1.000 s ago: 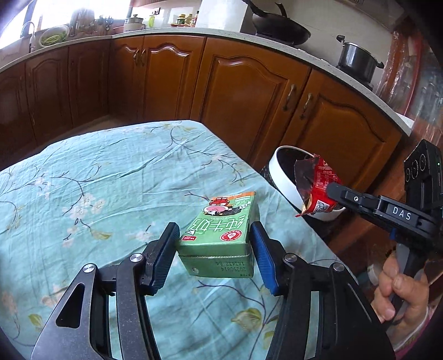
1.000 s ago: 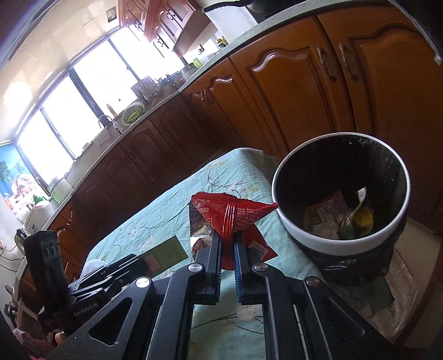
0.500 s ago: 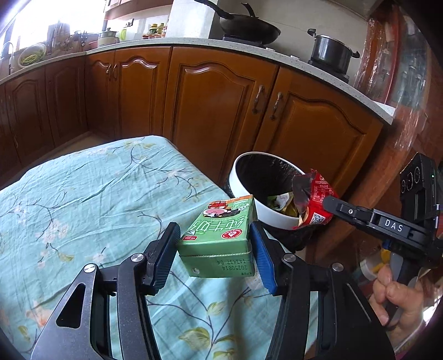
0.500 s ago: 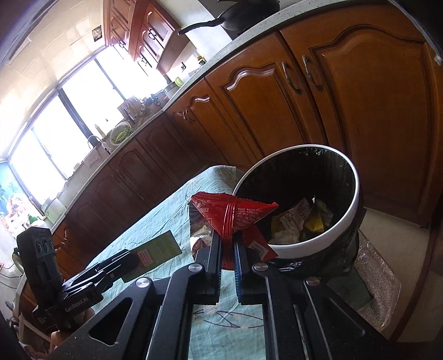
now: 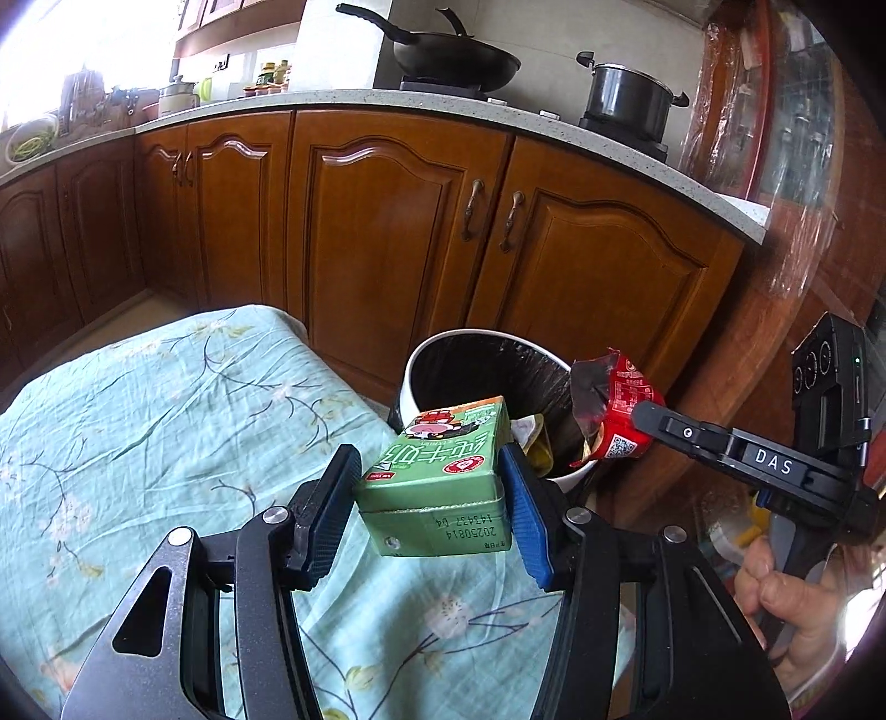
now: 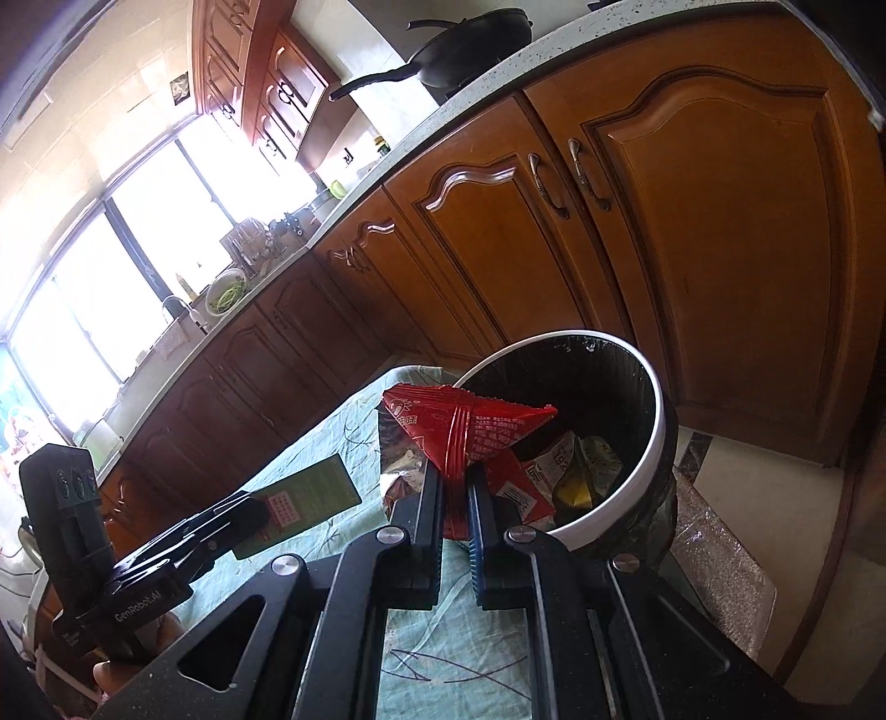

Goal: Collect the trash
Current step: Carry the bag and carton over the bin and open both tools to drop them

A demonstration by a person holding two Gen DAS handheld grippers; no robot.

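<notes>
This is a home kitchen. Brown wooden cabinets (image 5: 387,232) with curved panel doors run under a pale speckled counter (image 5: 343,102). A black wok (image 5: 454,52) and a lidded pot (image 5: 628,91) sit on the stove. Big windows (image 6: 138,238) light a sink tap (image 6: 177,303) and a bowl of greens (image 6: 226,291). A flowered cloth (image 5: 138,421) covers the tabletop beside a lined bin (image 5: 487,360).

Right gripper (image 6: 455,487), fingers closed on a red snack wrapper (image 6: 462,429) held at the near rim of the white, black-lined trash bin (image 6: 656,437). At eight o'clock, the left gripper (image 6: 243,512) carries a green carton (image 6: 310,493) over the floral-clothed table (image 6: 421,659).
</notes>
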